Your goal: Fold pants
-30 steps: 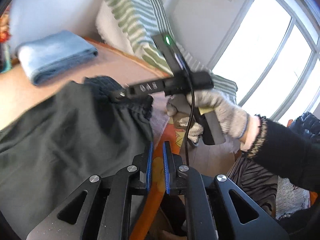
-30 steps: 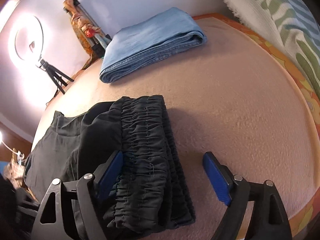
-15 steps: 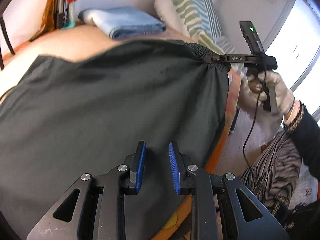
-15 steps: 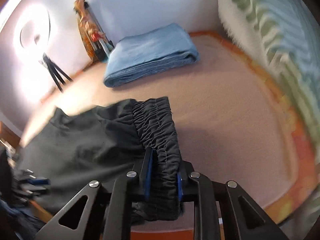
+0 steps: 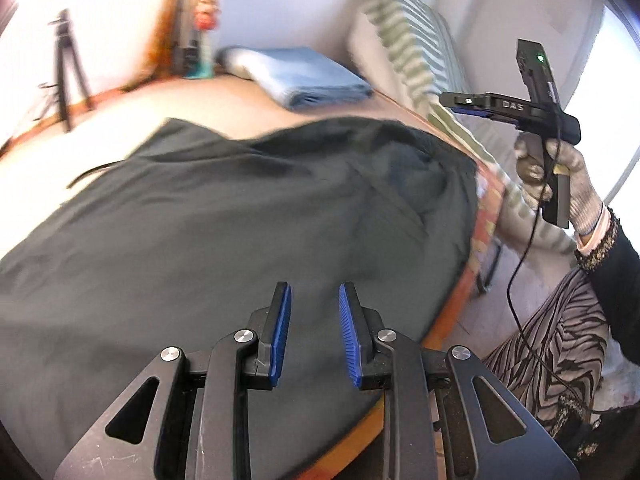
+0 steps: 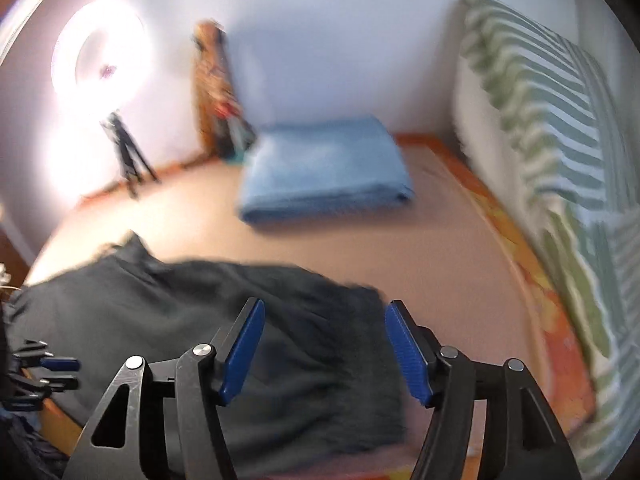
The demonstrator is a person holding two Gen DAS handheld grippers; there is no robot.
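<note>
Dark pants (image 5: 240,232) lie spread over the pink bed cover (image 6: 440,248), their waistband end near the bed's right edge. My left gripper (image 5: 315,294) hovers over the near part of the cloth, its blue pads a narrow gap apart with nothing between them. In the left wrist view my right gripper (image 5: 460,103) is lifted clear of the pants at the upper right, in a gloved hand (image 5: 568,184). From its own camera the right gripper (image 6: 325,312) is above the blurred waistband (image 6: 352,320). Its jaws are opening and nothing is between them.
Folded blue jeans (image 6: 324,172) sit at the back of the bed. A green-striped cushion (image 6: 560,140) runs along the right side. A ring light (image 6: 104,56) on a tripod stands at the far left. The bed's orange edge (image 5: 452,308) drops to the floor beside a person's striped clothing (image 5: 560,352).
My right gripper closed on the waistband, pulled it toward the bed edge, then let go and rose. The pants now lie flatter. My left gripper swept across over the cloth and opened a little.
</note>
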